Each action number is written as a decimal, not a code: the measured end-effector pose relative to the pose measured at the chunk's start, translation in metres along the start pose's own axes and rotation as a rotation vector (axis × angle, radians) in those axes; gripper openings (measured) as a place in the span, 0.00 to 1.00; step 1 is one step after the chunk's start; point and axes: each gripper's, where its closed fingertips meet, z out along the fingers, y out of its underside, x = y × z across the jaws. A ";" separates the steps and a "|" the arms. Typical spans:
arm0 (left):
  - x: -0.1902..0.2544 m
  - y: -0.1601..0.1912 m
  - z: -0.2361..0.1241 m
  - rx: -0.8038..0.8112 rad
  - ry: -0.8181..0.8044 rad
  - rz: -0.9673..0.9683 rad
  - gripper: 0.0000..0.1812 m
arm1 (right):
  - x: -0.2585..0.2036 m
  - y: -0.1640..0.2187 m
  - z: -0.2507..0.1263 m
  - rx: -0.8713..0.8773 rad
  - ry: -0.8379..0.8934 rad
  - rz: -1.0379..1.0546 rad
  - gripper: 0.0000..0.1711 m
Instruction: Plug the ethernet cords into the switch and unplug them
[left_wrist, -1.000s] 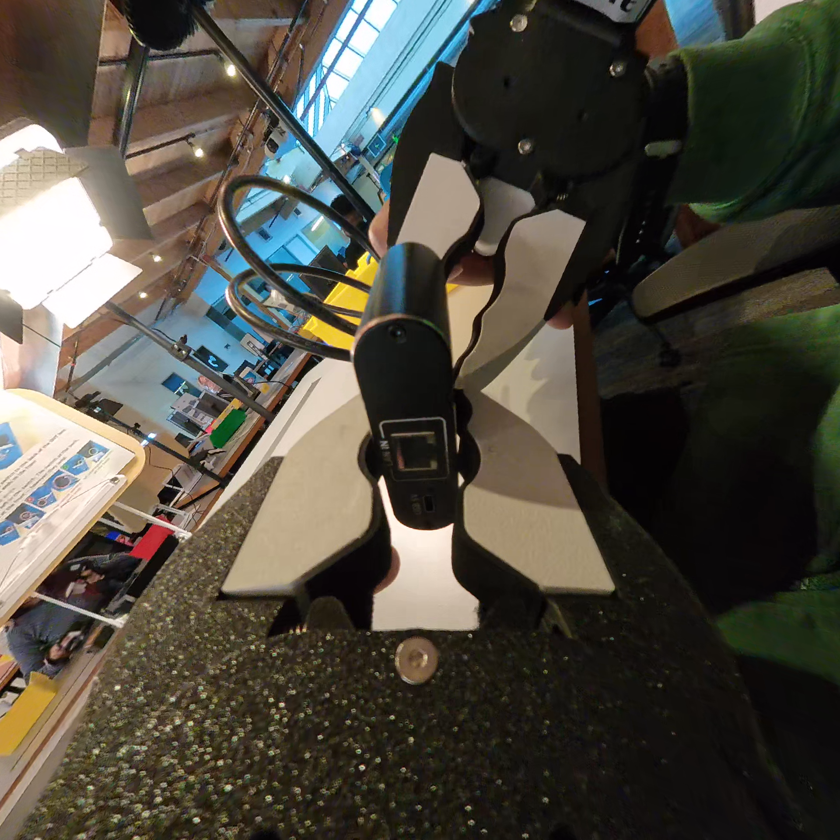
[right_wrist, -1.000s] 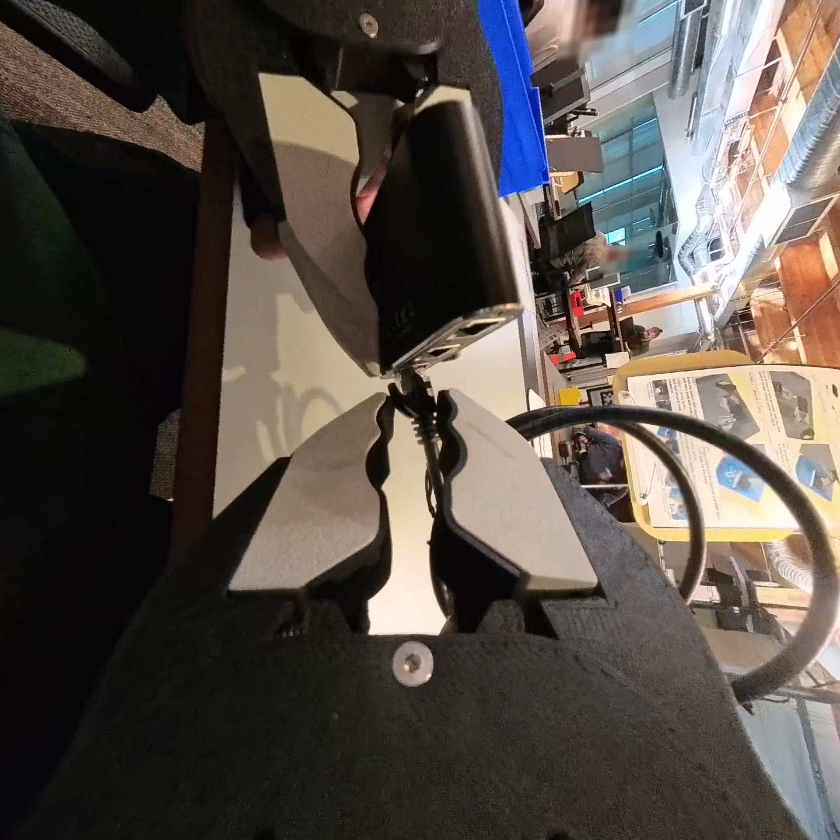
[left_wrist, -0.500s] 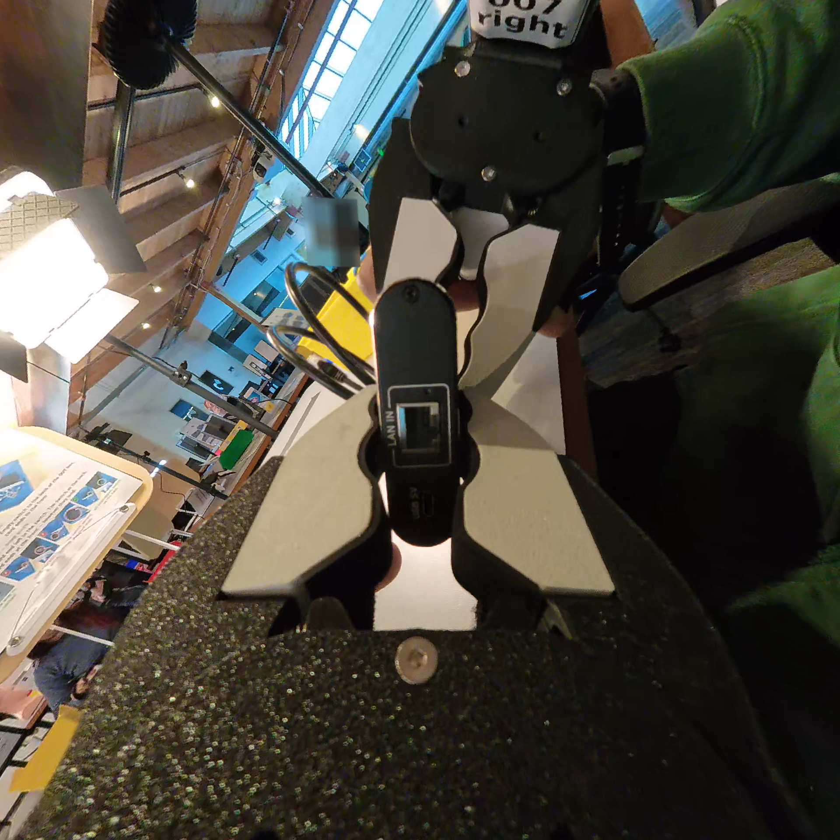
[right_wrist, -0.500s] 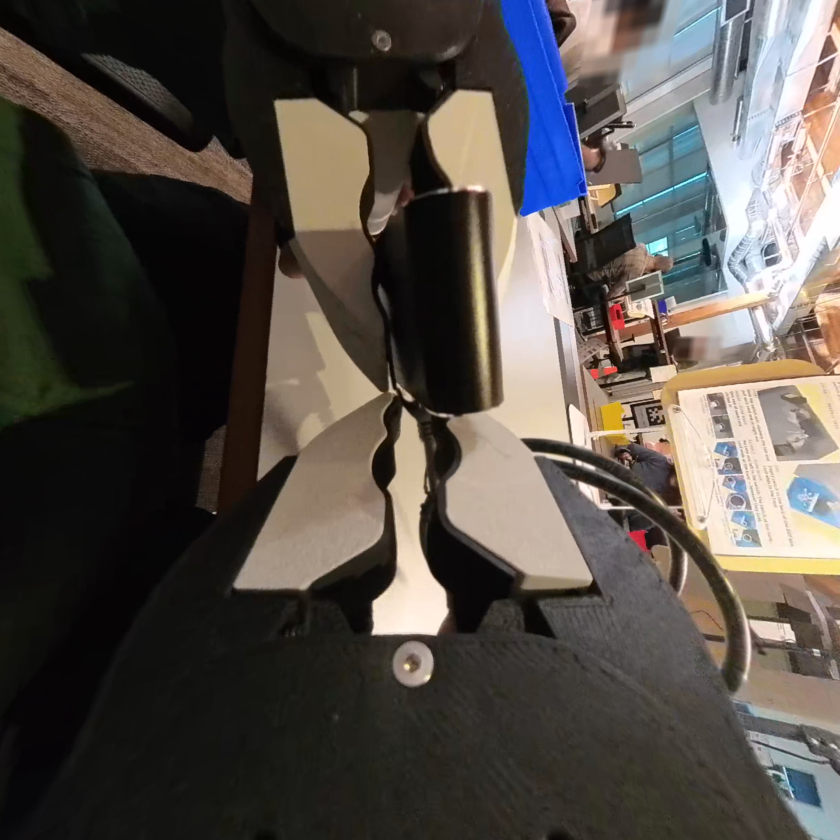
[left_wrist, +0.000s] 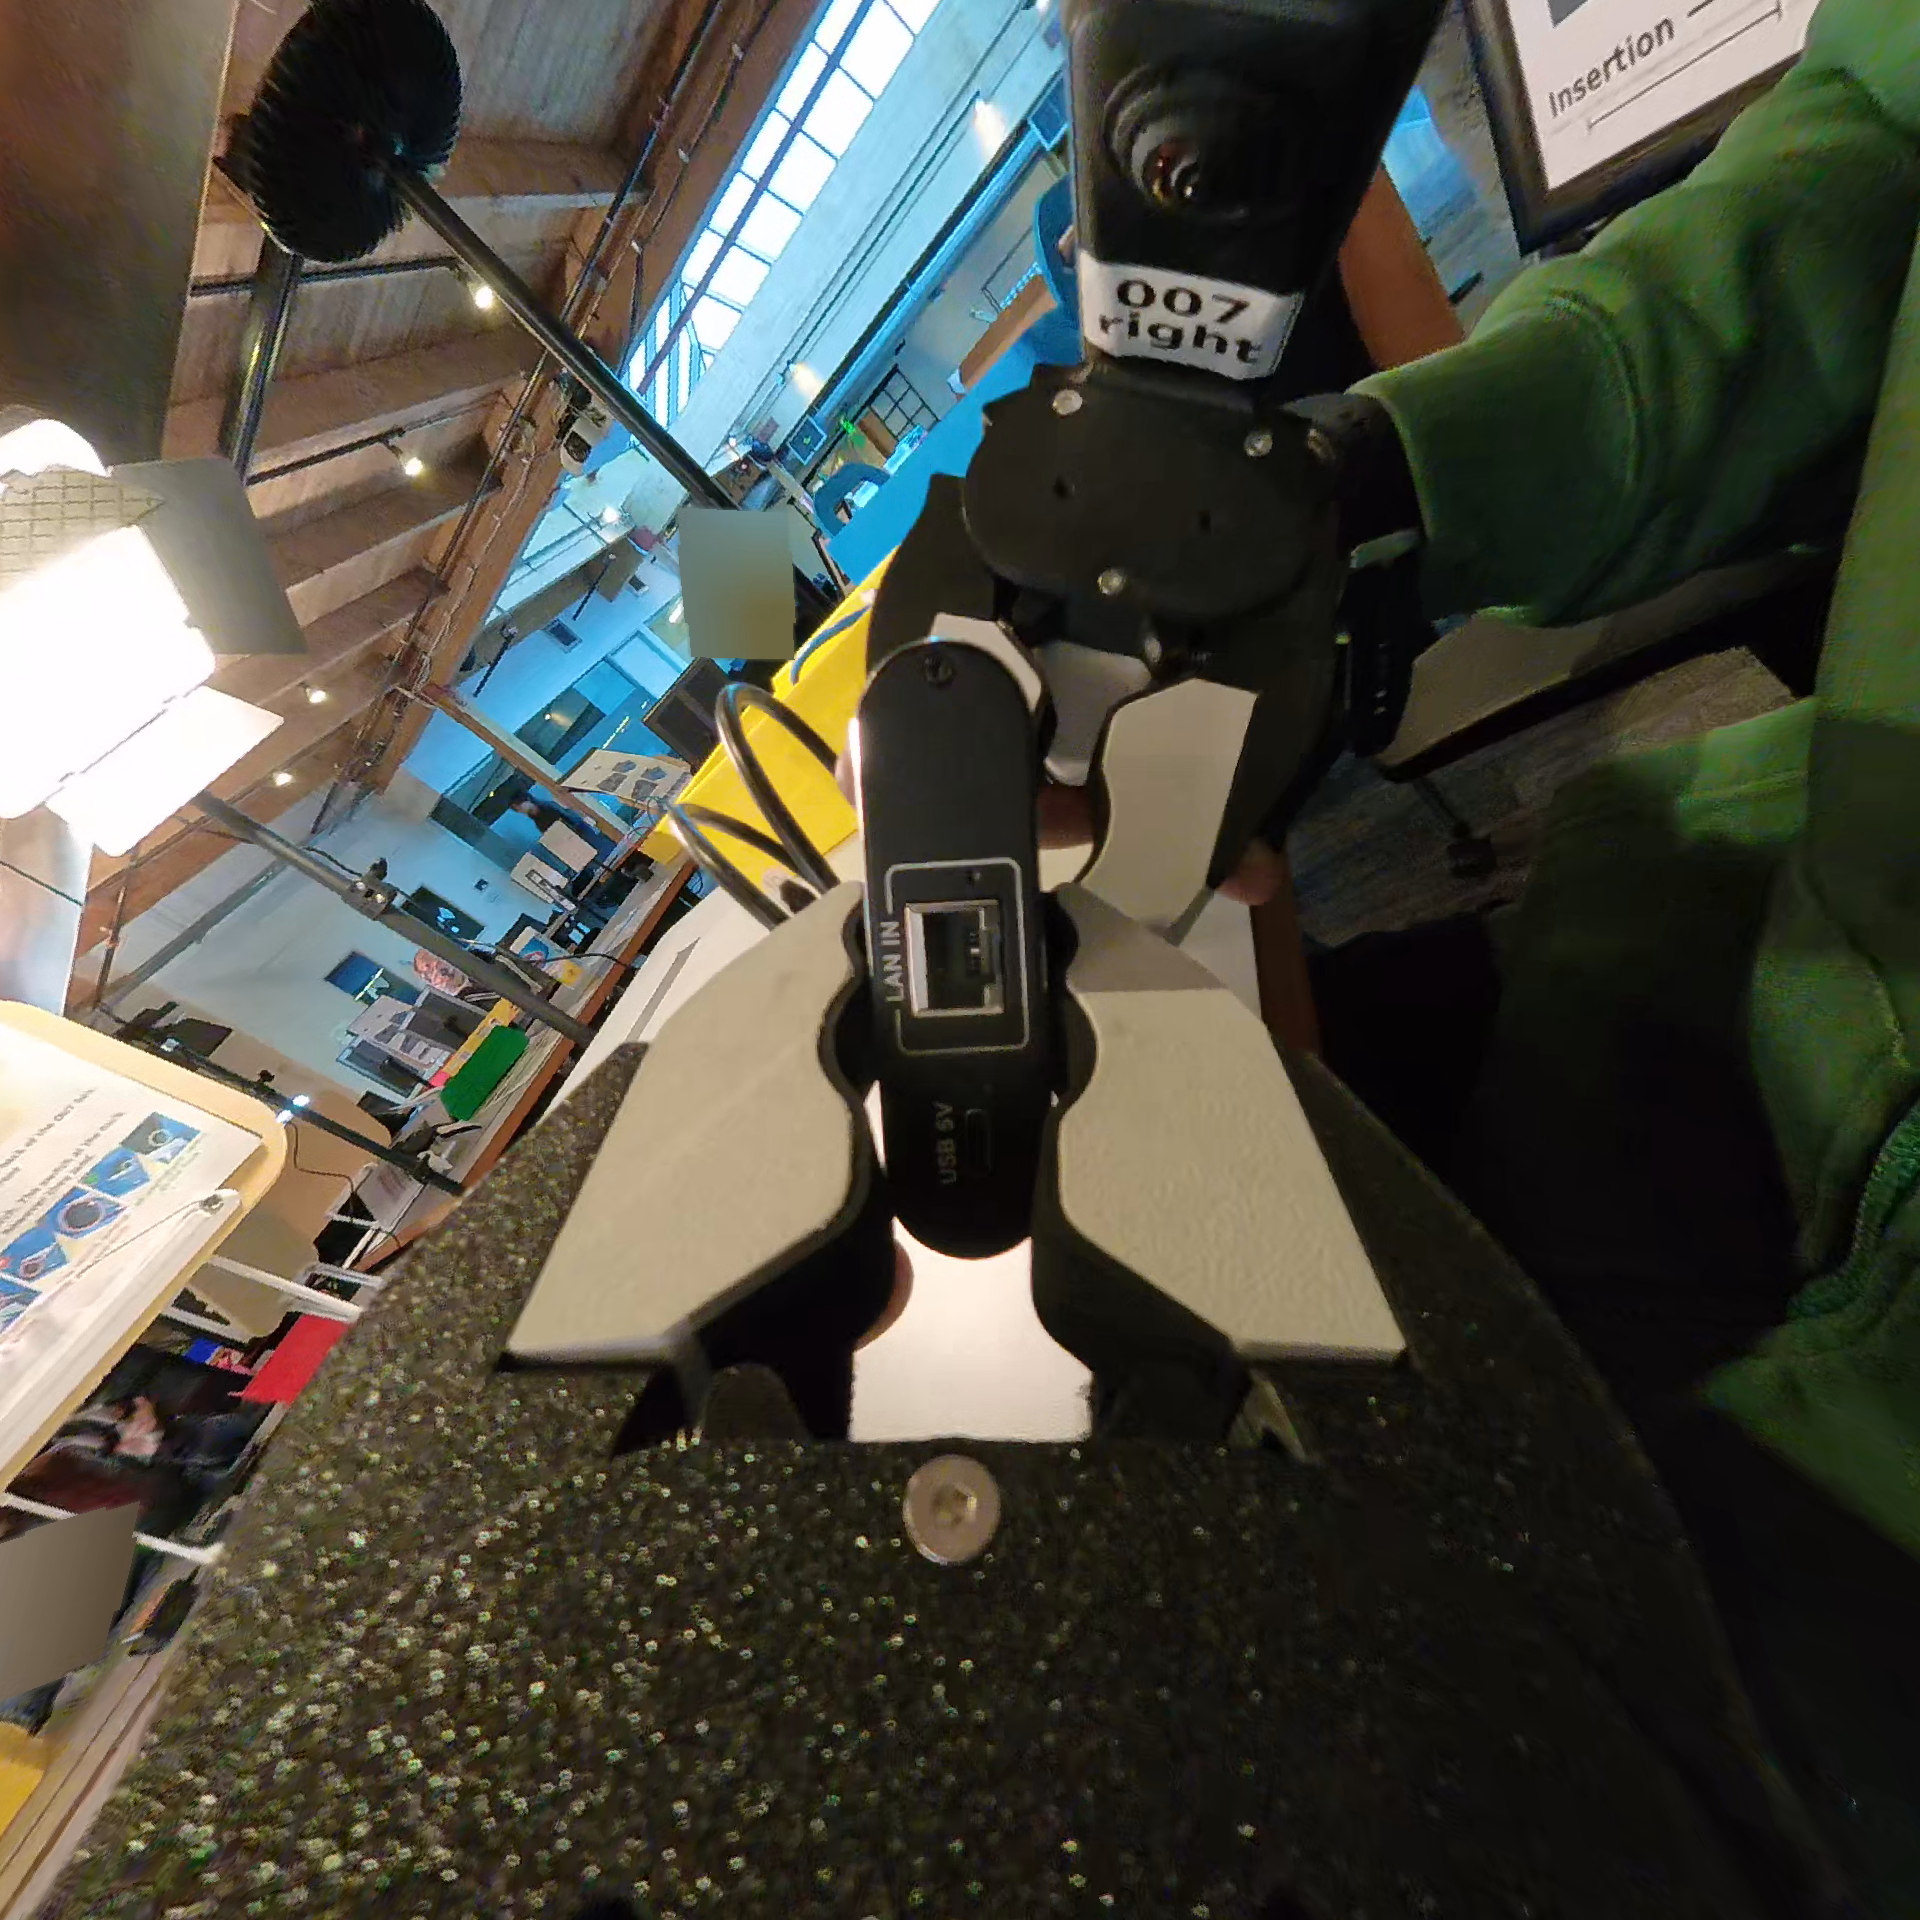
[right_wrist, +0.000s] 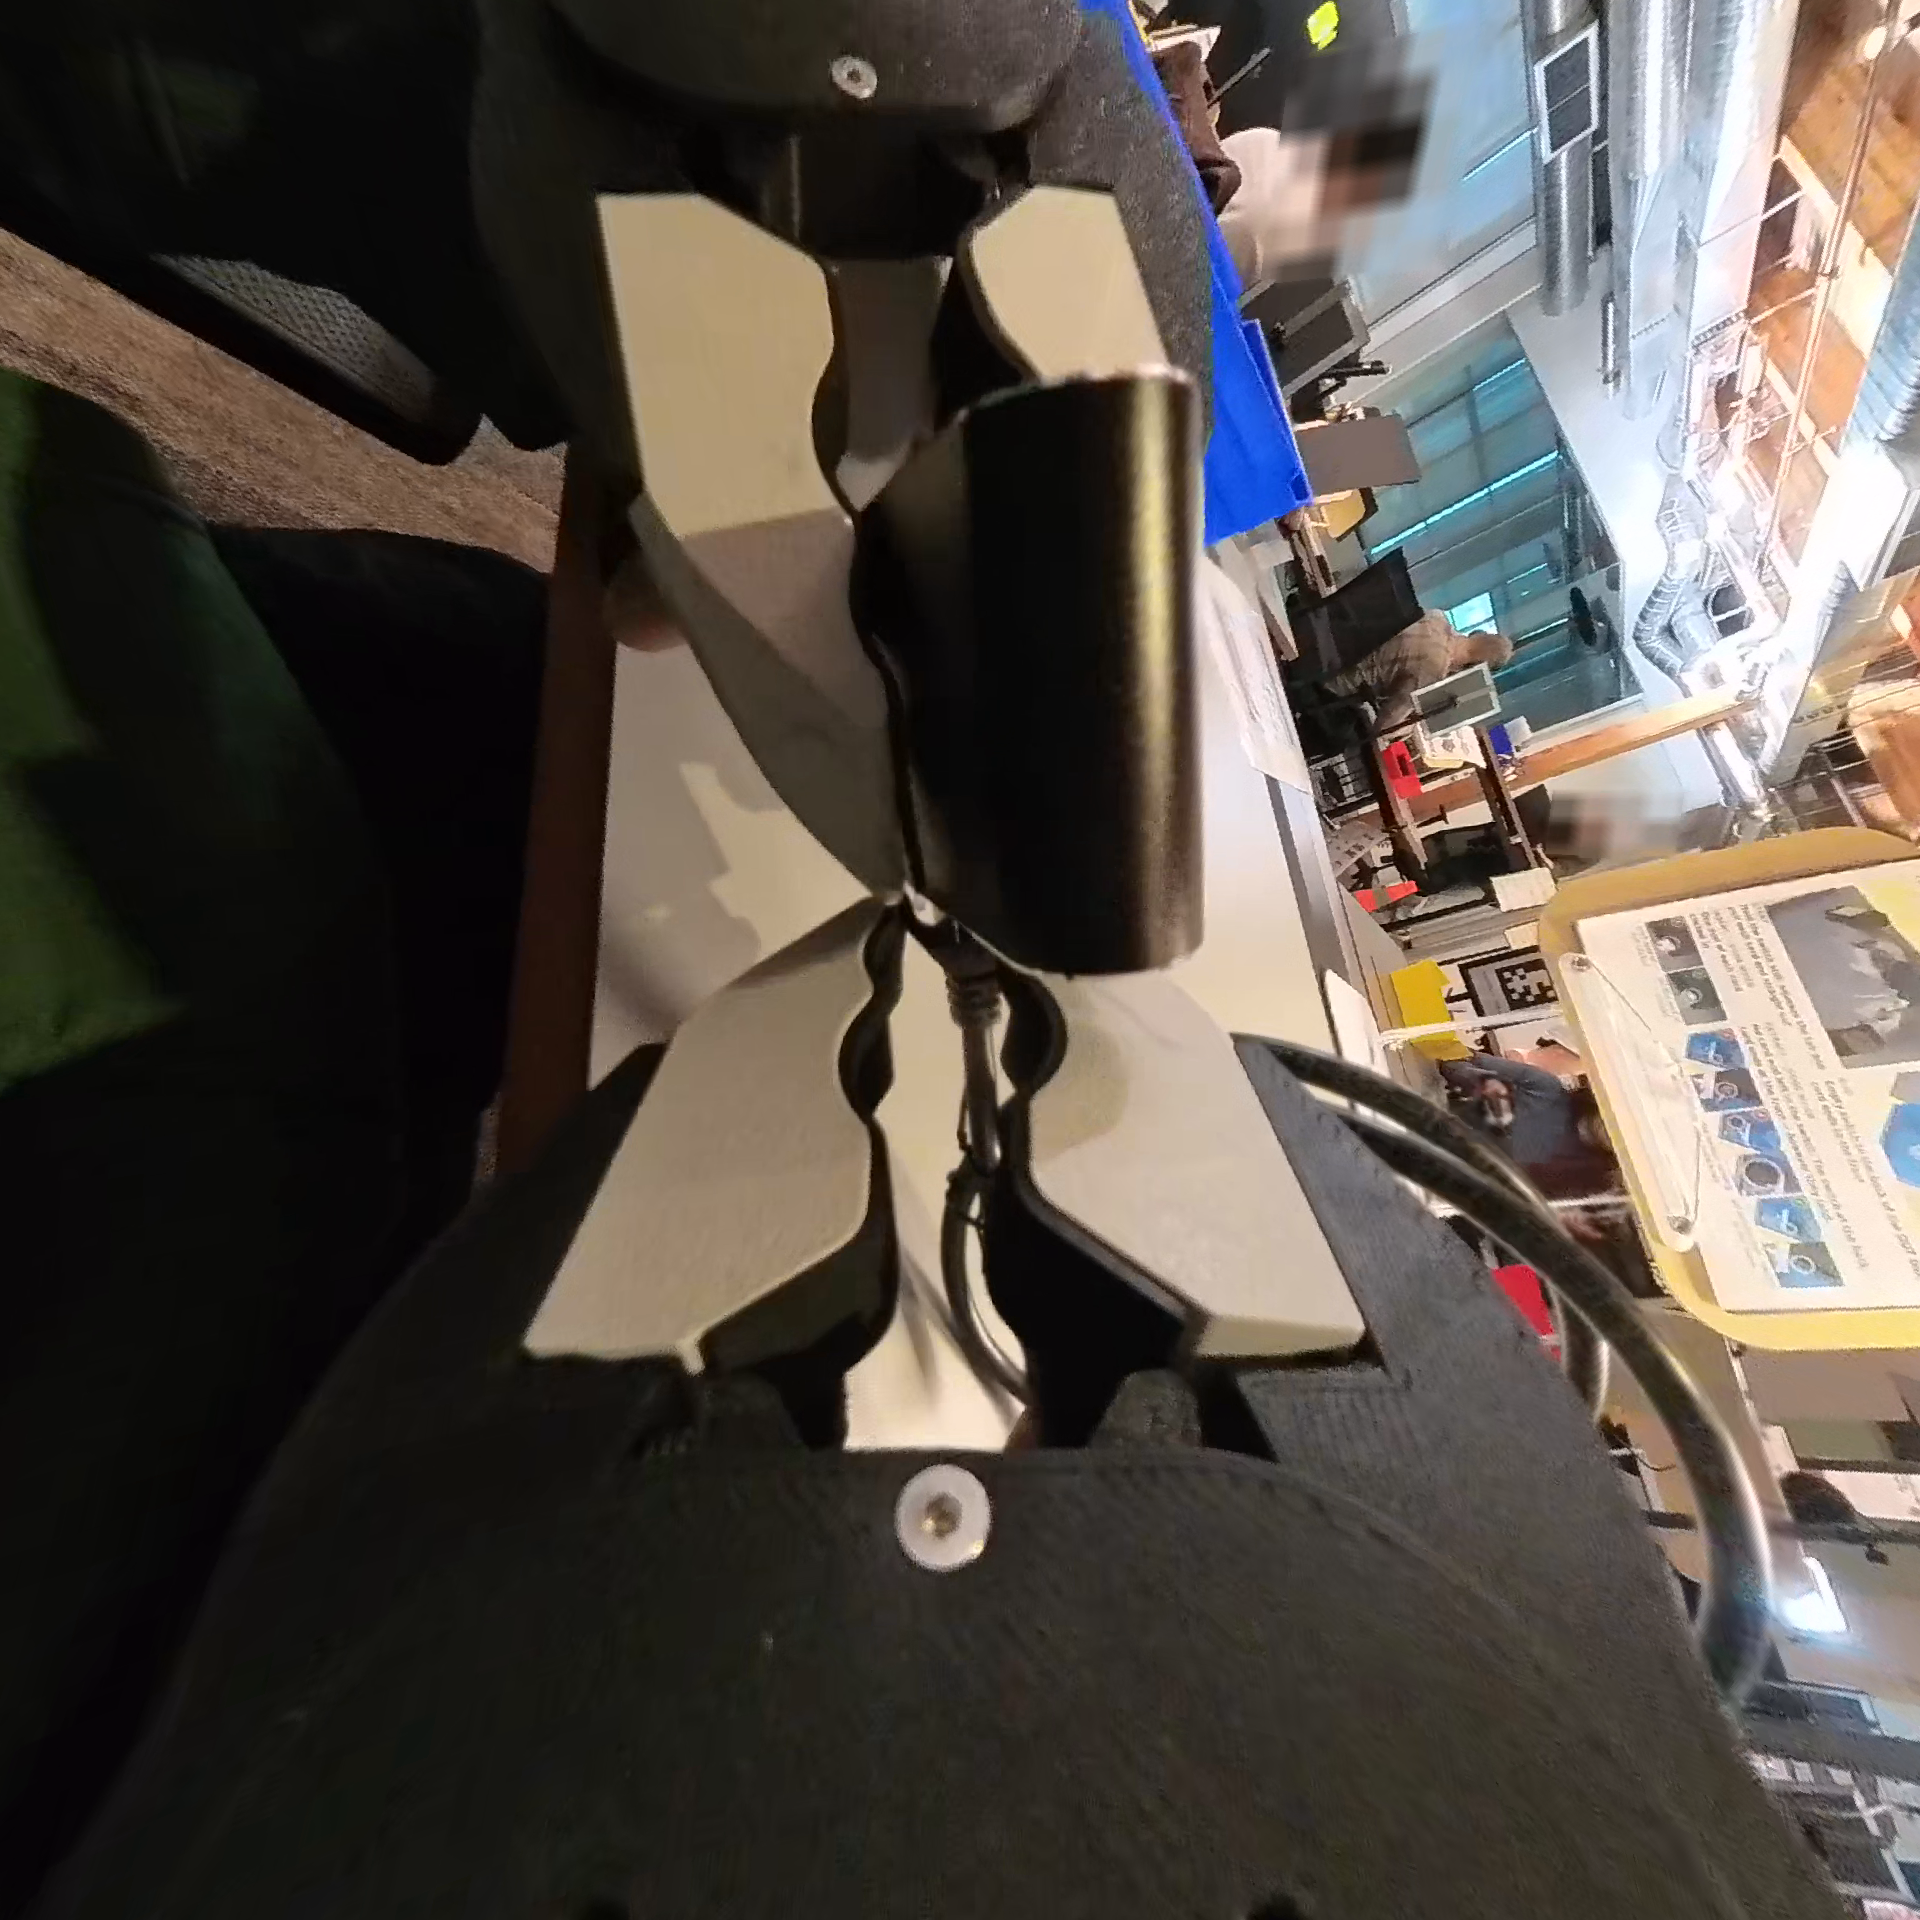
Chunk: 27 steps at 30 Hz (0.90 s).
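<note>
The left gripper (left_wrist: 956, 997), with pale grey fingers on a black speckled body, is clenched on the small black oblong ethernet switch (left_wrist: 954, 935), its two fingers pressing the switch's long sides at the notches near the fingertips. The switch is held up in the air above the white table (left_wrist: 665, 997), with its end face turned toward the left wrist camera; on that face an empty square network port (left_wrist: 956, 958) sits in a thin white outline, and a small slot-shaped port lies below it. The right gripper (right_wrist: 940, 997) faces the left one from the far end of the switch, held by a hand in a green sleeve (left_wrist: 1621, 416). Its fingers are closed on the thin black ethernet cord (right_wrist: 971, 1049), gripping the moulded plug end where it meets the underside of the switch; whether the plug is fully seated cannot be told. From there the cord runs back between the right fingers and loops out in a wide black arc (right_wrist: 1621, 1299) to one side. A yellow-edged board with printed pictures (right_wrist: 1756, 1091) stands beyond the table.
</note>
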 end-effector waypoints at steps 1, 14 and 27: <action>-0.001 0.001 0.000 -0.004 -0.008 -0.004 0.15 | 0.001 0.000 0.000 0.003 -0.001 0.009 0.10; -0.003 0.046 0.006 -0.302 -0.060 0.138 0.15 | 0.007 0.024 -0.006 -0.121 -0.011 -0.004 0.10; -0.015 0.047 0.005 -0.314 -0.142 0.115 0.16 | 0.023 0.021 -0.003 -0.114 0.127 0.043 0.10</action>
